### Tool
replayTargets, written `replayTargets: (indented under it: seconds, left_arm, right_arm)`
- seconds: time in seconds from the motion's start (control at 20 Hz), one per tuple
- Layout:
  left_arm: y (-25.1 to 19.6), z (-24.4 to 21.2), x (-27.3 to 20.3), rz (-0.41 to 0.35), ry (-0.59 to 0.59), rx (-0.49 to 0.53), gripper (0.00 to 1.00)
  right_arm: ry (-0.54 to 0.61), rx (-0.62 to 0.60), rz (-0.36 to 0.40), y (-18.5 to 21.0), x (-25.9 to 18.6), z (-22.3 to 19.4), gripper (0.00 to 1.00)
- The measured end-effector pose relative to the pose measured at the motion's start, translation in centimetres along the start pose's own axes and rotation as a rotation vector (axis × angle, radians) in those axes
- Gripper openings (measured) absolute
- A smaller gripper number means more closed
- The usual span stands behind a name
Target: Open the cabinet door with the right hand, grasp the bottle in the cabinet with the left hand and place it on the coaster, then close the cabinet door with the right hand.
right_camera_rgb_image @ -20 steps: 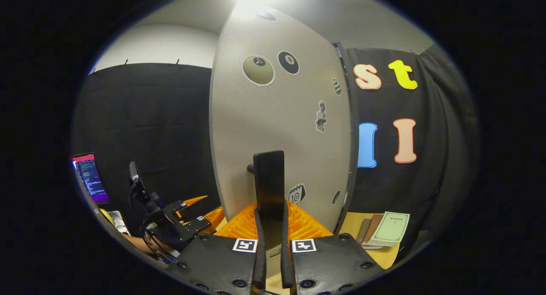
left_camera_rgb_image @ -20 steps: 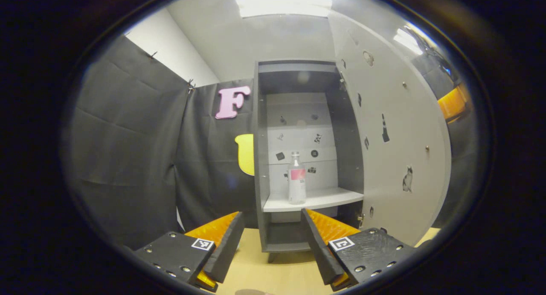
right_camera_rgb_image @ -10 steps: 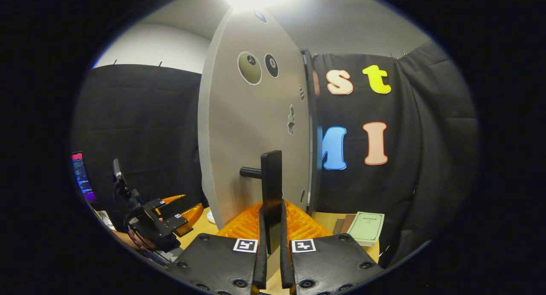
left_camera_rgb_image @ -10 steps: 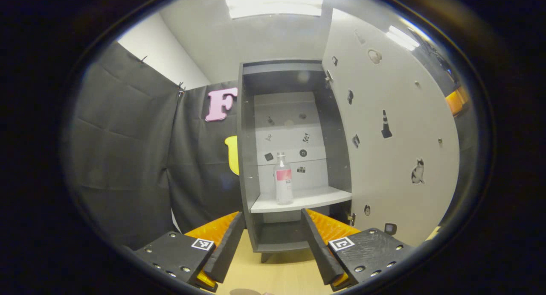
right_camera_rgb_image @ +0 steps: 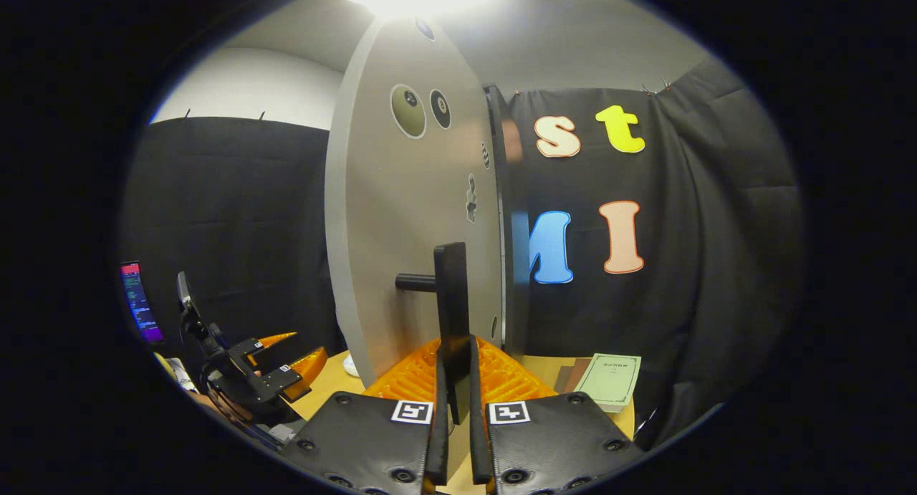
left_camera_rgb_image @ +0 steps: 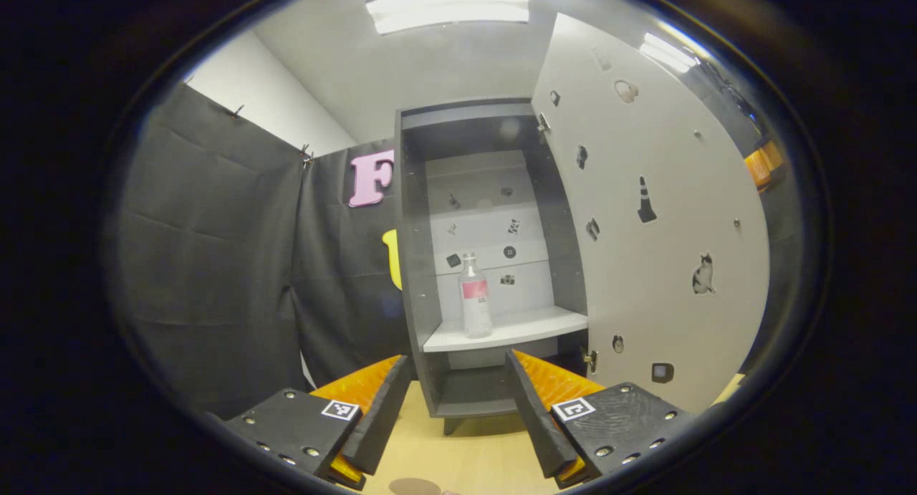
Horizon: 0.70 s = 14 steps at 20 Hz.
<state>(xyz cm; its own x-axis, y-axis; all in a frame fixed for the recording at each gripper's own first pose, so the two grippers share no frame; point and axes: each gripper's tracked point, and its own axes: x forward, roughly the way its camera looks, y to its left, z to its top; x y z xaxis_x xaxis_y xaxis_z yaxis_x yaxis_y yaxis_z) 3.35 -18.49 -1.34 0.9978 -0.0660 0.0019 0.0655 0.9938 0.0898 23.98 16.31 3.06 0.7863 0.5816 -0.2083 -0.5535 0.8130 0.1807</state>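
A clear bottle (left_camera_rgb_image: 475, 298) with a red-and-white label stands upright on the white shelf (left_camera_rgb_image: 530, 329) inside the grey cabinet (left_camera_rgb_image: 414, 266). The cabinet door (left_camera_rgb_image: 659, 251) stands wide open to the right. My left gripper (left_camera_rgb_image: 455, 409) is open and empty, held in front of the cabinet, well short of the bottle. In the right gripper view, my right gripper (right_camera_rgb_image: 455, 355) is shut on the dark upright door handle (right_camera_rgb_image: 451, 294) on the door's outer face (right_camera_rgb_image: 408, 230). The left gripper (right_camera_rgb_image: 283, 359) also appears there, low on the left.
The cabinet stands on a light wooden table (left_camera_rgb_image: 466, 455). A brown round patch (left_camera_rgb_image: 414, 486) lies at the bottom edge. Thin booklets (right_camera_rgb_image: 609, 380) lie on the table right of the door. A lit screen (right_camera_rgb_image: 140, 301) sits far left. Black cloth walls surround the booth.
The door has swung further open with my right gripper on its handle. The cabinet and bottle have shifted slightly left in the left gripper view.
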Motion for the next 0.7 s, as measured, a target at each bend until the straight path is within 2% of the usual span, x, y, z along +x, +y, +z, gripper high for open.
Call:
replayTargets:
  seconds: [0.05,0.3,0.35,0.4,0.5,0.65,0.7]
  left_arm:
    - [-0.1,0.0,-0.1,0.013,0.003,0.001,0.8]
    - [-0.4,0.6,0.2,0.045,-0.001,0.01,0.8]
    - [-0.6,0.9,0.3,0.046,-0.006,0.011,0.8]
    - [-0.7,1.1,0.4,0.046,-0.006,0.011,0.8]
    - [-1.0,1.8,1.2,0.037,-0.007,-0.005,0.82]
    - [-1.4,2.2,5.0,0.007,0.005,-0.036,0.82]
    - [-1.3,2.3,6.2,0.002,0.01,-0.044,0.8]
  right_arm:
    - [0.005,0.006,0.013,0.3,-0.3,-0.3,0.12]
    - [0.01,0.046,0.08,0.6,-2.7,-0.9,0.14]
    - [0.011,0.047,0.072,0.3,-3.3,-0.9,0.14]
    - [0.001,0.033,0.027,-1.1,-3.9,-0.8,0.12]
    - [-0.022,0.024,-0.052,-3.7,-4.7,-0.3,0.13]
    - [-0.028,0.068,-0.137,-6.3,-5.0,-0.7,0.11]
    - [-0.015,0.068,-0.165,-7.3,-4.9,-1.3,0.29]
